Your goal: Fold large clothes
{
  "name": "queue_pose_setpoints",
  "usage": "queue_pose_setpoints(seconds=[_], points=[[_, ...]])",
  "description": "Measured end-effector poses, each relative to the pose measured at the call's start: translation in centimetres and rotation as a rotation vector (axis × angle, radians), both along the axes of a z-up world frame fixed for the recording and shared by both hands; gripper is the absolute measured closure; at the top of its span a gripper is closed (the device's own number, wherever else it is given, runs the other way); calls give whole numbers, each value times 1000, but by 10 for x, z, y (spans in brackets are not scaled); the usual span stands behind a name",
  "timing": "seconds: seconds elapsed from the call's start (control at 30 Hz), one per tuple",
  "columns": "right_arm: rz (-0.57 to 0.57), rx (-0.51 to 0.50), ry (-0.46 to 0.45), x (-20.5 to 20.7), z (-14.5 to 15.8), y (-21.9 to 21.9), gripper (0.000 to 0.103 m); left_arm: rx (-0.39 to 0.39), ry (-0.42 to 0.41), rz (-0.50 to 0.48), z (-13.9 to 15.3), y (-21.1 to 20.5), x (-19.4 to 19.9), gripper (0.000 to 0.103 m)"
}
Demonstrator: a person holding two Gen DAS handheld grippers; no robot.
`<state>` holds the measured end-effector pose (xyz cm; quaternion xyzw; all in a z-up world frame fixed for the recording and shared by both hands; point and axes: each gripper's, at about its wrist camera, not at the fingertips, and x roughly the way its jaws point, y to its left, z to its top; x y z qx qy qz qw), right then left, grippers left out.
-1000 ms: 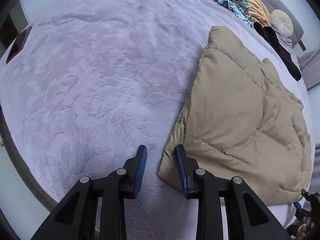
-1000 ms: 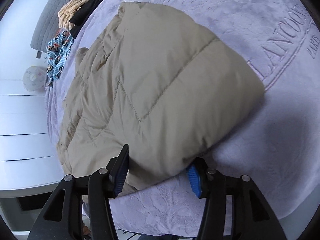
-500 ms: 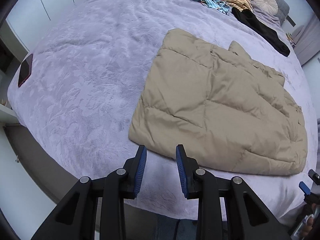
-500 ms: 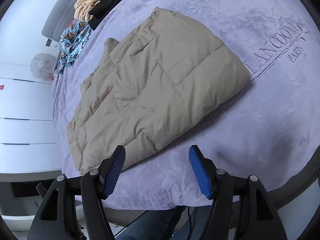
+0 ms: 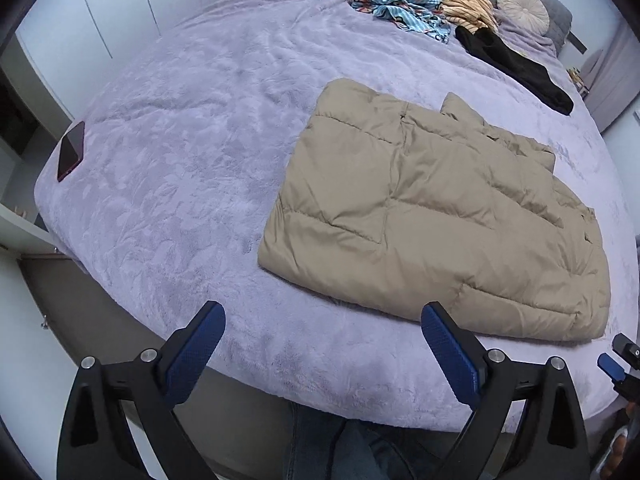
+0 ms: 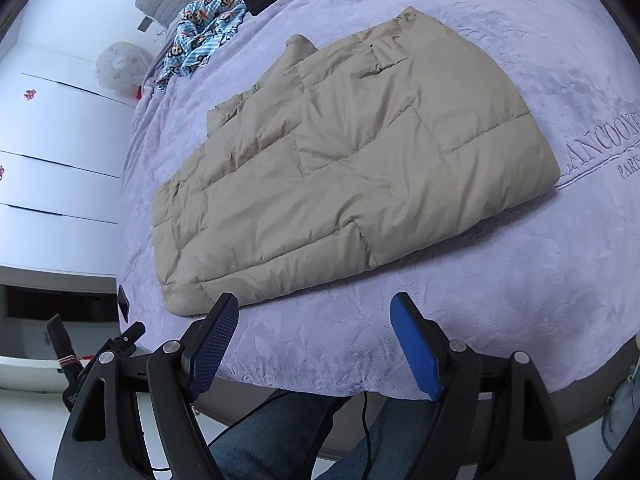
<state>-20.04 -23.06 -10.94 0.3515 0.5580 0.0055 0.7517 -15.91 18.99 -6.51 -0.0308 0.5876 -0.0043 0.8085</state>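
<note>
Both grippers lifted off folded jacket (image 5: 436, 220); jaws just opened, empty.

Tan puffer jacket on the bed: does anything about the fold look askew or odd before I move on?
Mostly tidy. On the tan puffer jacket, one small flap pokes out past the far edge, and the layers along that side sit stepped and wrinkled rather than flush. Both grippers are open and clear of it.

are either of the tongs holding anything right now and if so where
Nothing is held. The left tongs and right tongs have just been opening and stand empty above the folded beige quilted puffer jacket.
</note>
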Motion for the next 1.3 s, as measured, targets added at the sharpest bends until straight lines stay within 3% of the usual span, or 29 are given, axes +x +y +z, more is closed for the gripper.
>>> queue_pose_setpoints(seconds=[0.37, 0.7, 0.9, 1.07, 1.3], points=[[-9, -9, 38, 50, -7, 40, 22, 25, 14, -115, -3, 6, 60, 4], [-16, -73, 57, 116, -2, 94, 15, 29, 83, -216, -23, 19, 127, 4], [-24, -87, 117, 129, -12, 114, 15, -7, 151, -273, -42, 20, 150, 4], [-20, -85, 152, 131, -21, 116, 15, -52, 175, -276, -51, 13, 157, 4], [33, -97, 127, 142, -24, 105, 15, -119, 159, -212, -48, 6, 155, 4]])
